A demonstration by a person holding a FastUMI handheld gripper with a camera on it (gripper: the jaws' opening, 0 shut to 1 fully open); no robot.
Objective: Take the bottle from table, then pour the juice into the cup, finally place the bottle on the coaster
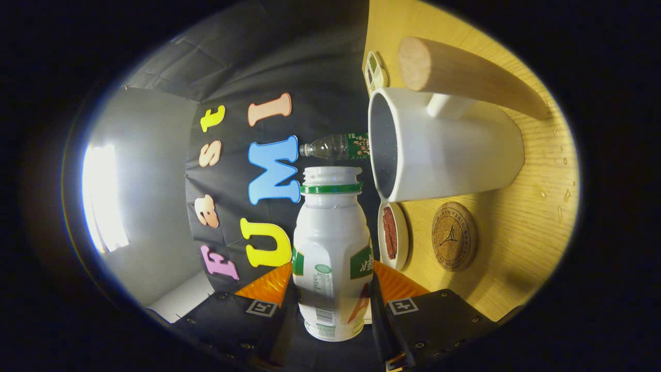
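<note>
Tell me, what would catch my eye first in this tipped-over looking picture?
First the white bottle with its green neck ring, clamped between the gripper fingers and turned on its side, open mouth close to the rim of the white mug just ahead. The mug has a thick wooden handle and stands on the yellow wooden table. Beside the mug lies a round cork coaster, bare.

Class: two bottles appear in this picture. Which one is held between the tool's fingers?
The white plastic bottle with a green neck ring, uncapped, gripped by the tool. The small clear plastic bottle with a green label sits far beyond, behind the white mug.
</note>
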